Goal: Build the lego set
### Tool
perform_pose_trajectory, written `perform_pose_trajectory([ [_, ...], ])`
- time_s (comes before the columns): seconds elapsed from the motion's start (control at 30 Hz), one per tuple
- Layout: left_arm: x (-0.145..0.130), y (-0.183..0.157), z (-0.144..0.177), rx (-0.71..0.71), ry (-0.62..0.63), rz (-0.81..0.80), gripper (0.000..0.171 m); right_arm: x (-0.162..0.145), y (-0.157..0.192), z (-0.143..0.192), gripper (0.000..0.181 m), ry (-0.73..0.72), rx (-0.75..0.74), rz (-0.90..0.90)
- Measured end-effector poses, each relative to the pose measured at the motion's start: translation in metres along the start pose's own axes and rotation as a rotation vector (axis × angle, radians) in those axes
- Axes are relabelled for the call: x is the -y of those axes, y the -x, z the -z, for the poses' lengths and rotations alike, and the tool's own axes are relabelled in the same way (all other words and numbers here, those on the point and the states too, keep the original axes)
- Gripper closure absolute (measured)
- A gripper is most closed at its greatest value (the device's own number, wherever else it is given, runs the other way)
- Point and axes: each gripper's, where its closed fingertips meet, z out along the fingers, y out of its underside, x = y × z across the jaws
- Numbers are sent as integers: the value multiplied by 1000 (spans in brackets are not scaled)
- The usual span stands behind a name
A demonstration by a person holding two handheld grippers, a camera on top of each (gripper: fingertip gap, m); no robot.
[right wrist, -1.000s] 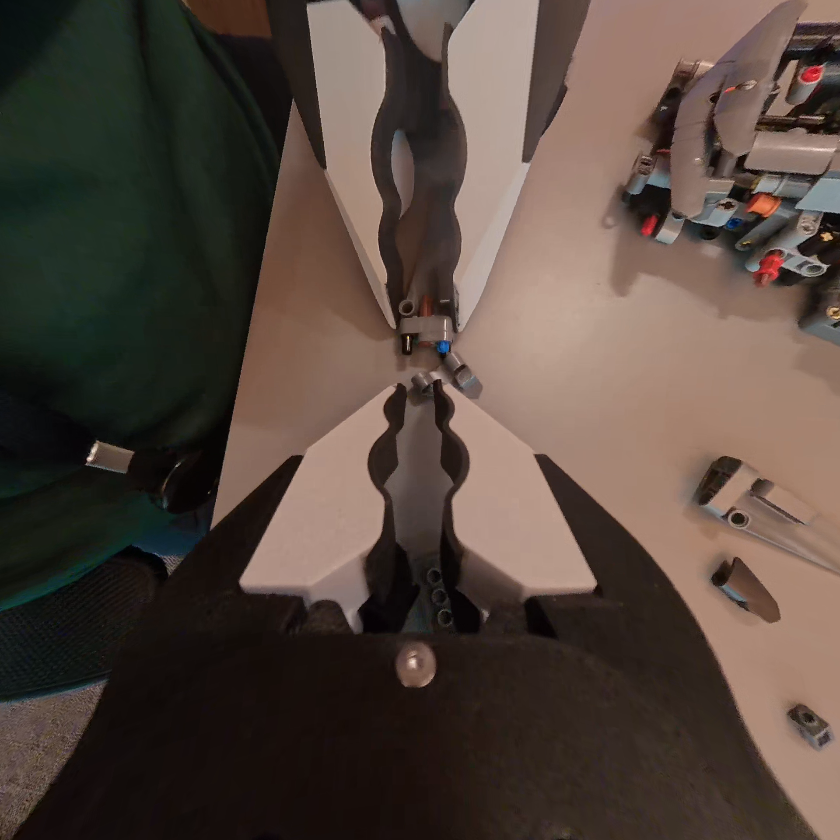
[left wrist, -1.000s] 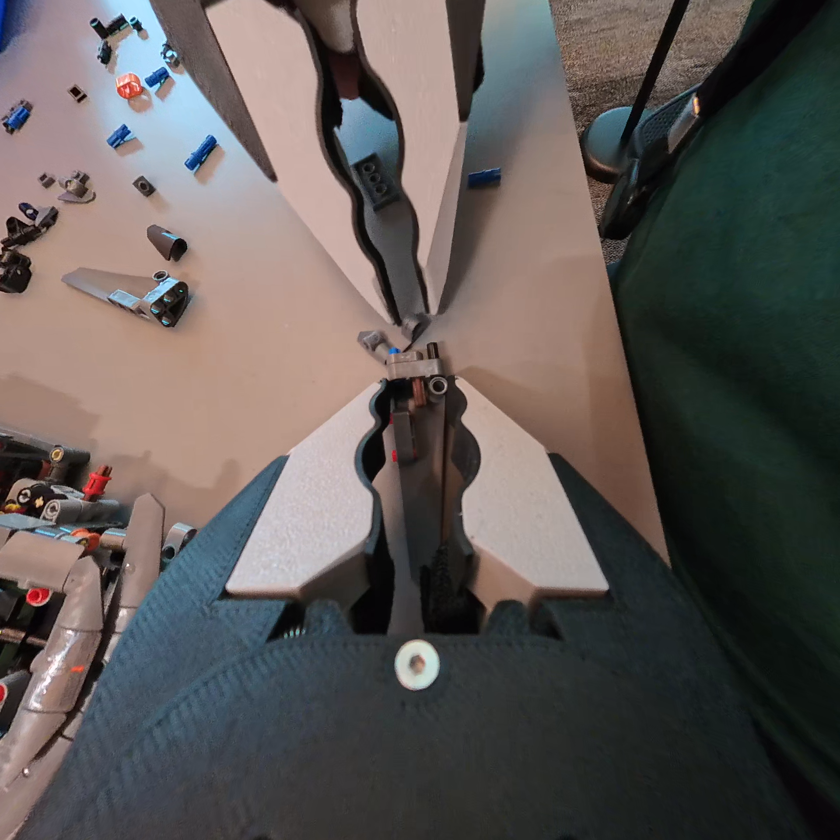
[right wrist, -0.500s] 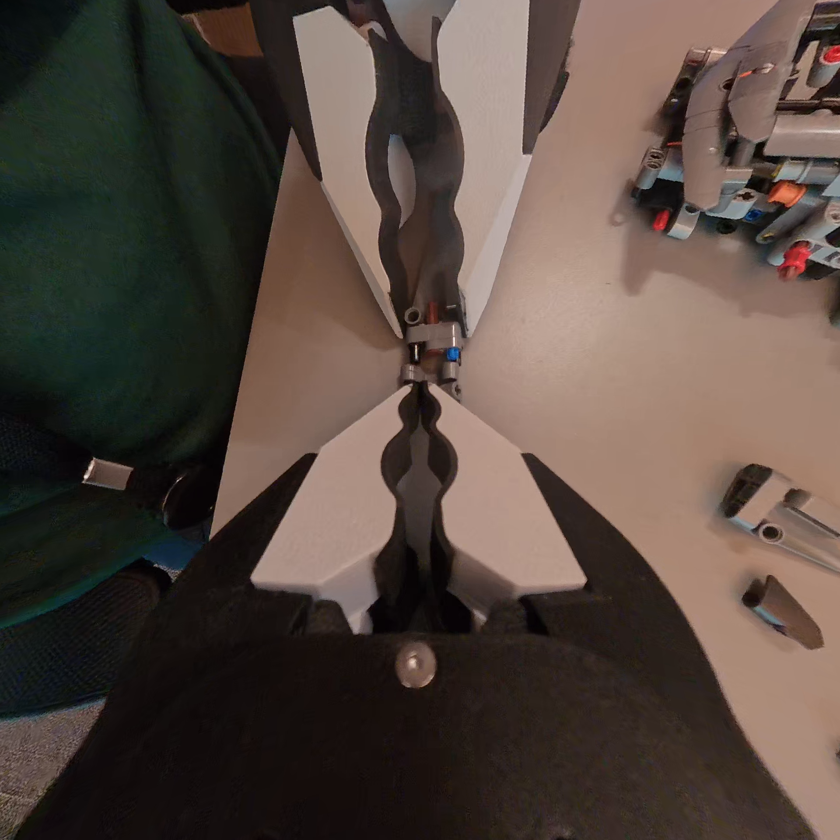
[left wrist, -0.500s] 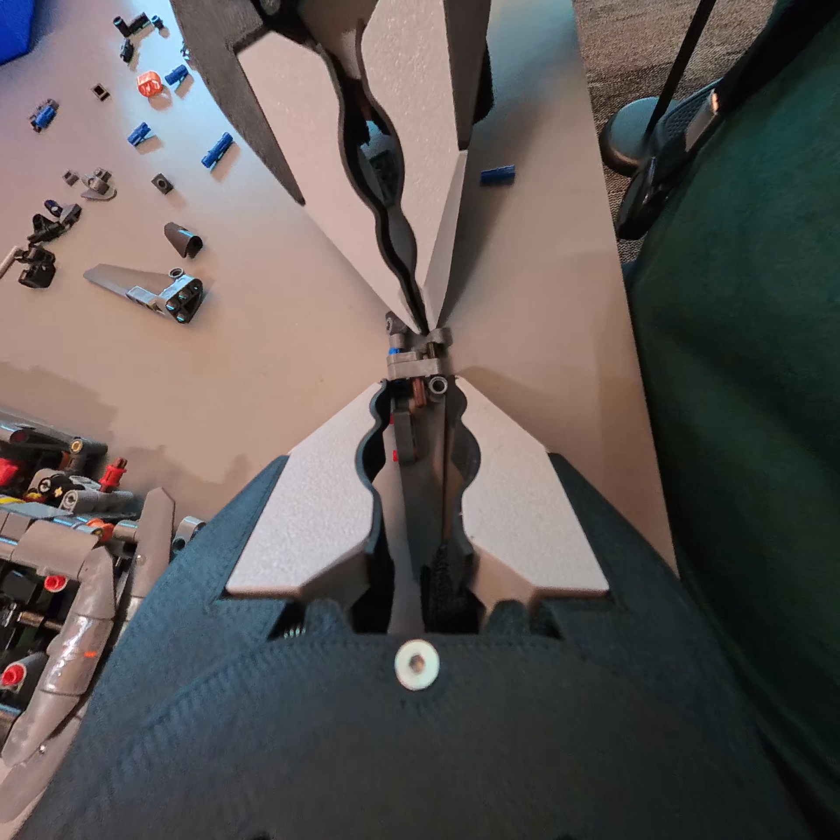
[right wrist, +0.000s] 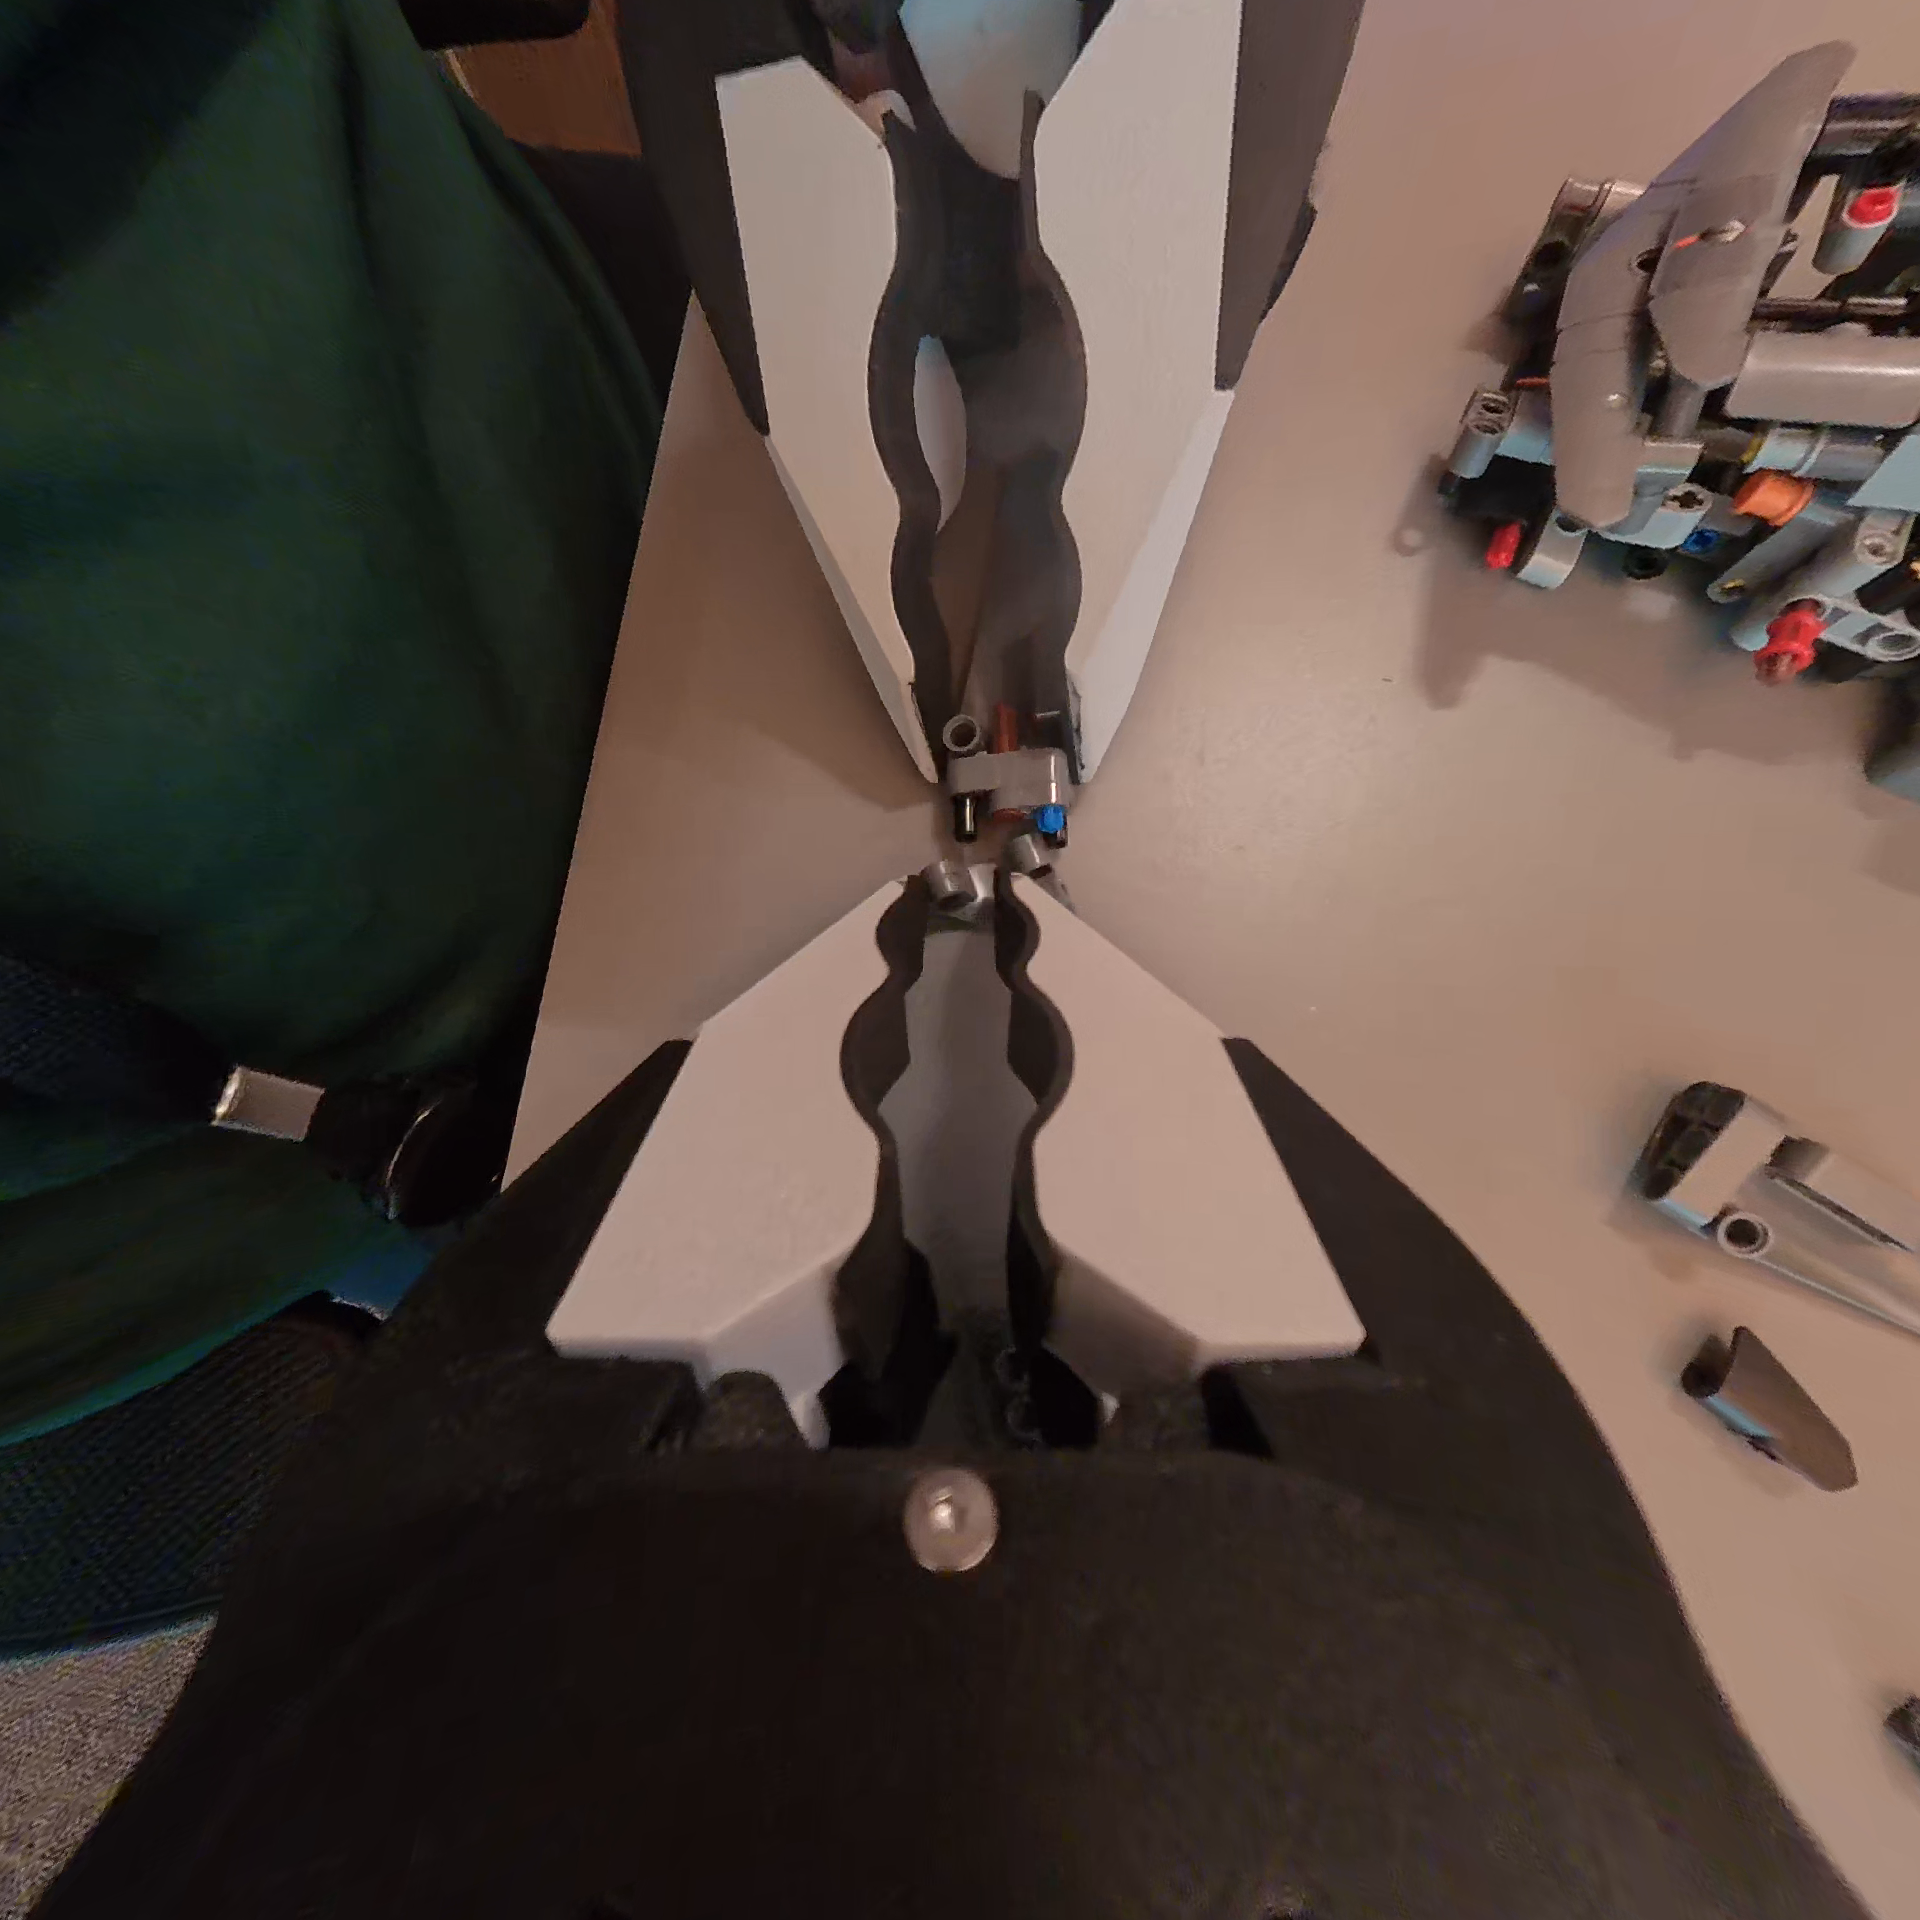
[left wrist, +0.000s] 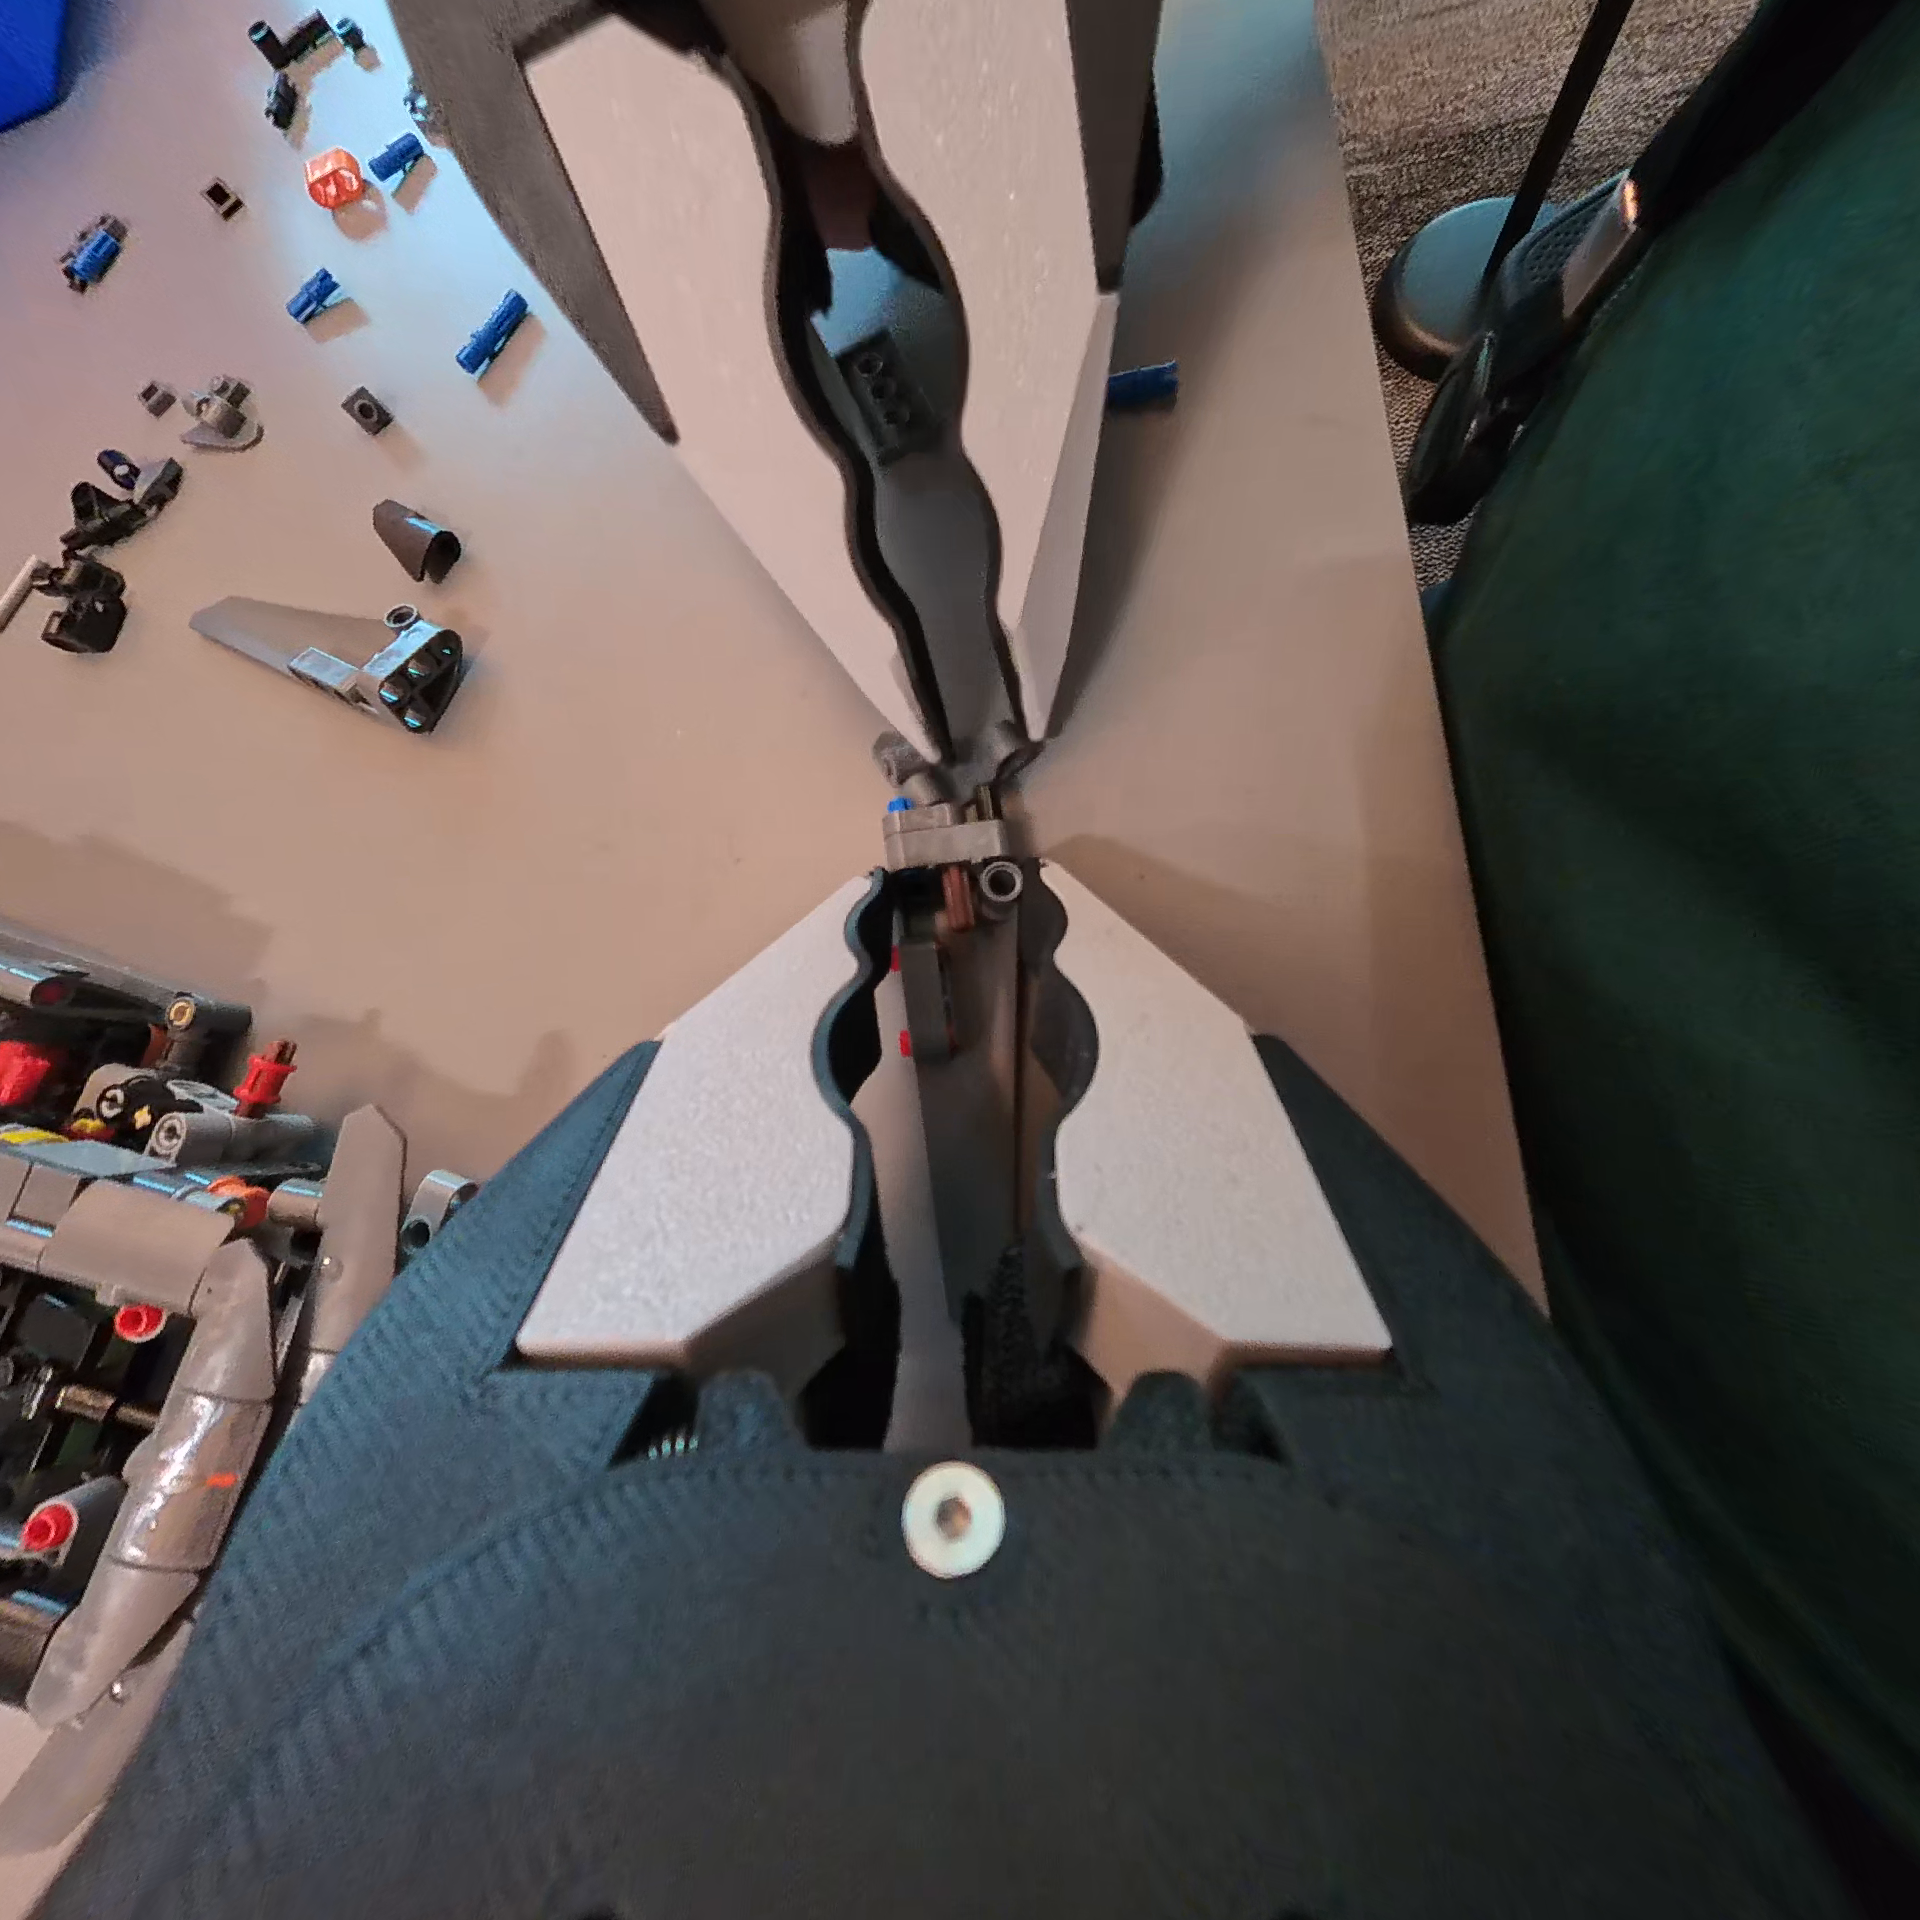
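Observation:
My left gripper (left wrist: 956,883) is shut on a small sub-assembly (left wrist: 940,836): a dark panel with a light grey beam at its tip, carrying a blue pin (right wrist: 1051,821) and a black pin (right wrist: 964,816). My right gripper (right wrist: 961,894) faces it tip to tip and is shut on a small grey connector (right wrist: 956,883) with two barrels. The connector sits tilted just short of the pins, with a narrow gap on the black pin's side. Both are held above the table near its edge. The right gripper also shows in the left wrist view (left wrist: 961,743).
The large grey part-built model (right wrist: 1714,364) lies on the table (left wrist: 623,831). Loose parts lie farther out: a grey wing panel (left wrist: 332,655), a dark curved piece (left wrist: 416,540), blue pins (left wrist: 490,332), an orange piece (left wrist: 335,179). A person in a green garment (left wrist: 1662,935) is beside the table edge. Both grippers' tips are close together, under 4 cm apart.
The grippers came together, pressing the connector against the pins half a second ago. Now the right gripper has drawn back slightly and the connector sits tilted.

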Motion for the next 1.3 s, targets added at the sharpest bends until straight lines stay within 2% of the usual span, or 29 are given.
perform_pose_trajectory([
  [0.2,0,0,0,4,1,3,149,0,3,-6,175,7,-2,33],
  [0.43,-1,1,0,29,-1,-1,149,3,-2,-4,176,-27,13,-56],
  [0.93,0,7,4,142,-10,-69,149,7,-7,-7,176,-59,9,-117],
  [1.3,-2,5,1,108,-4,-4,149,6,-7,-8,176,-48,-11,-110],
])
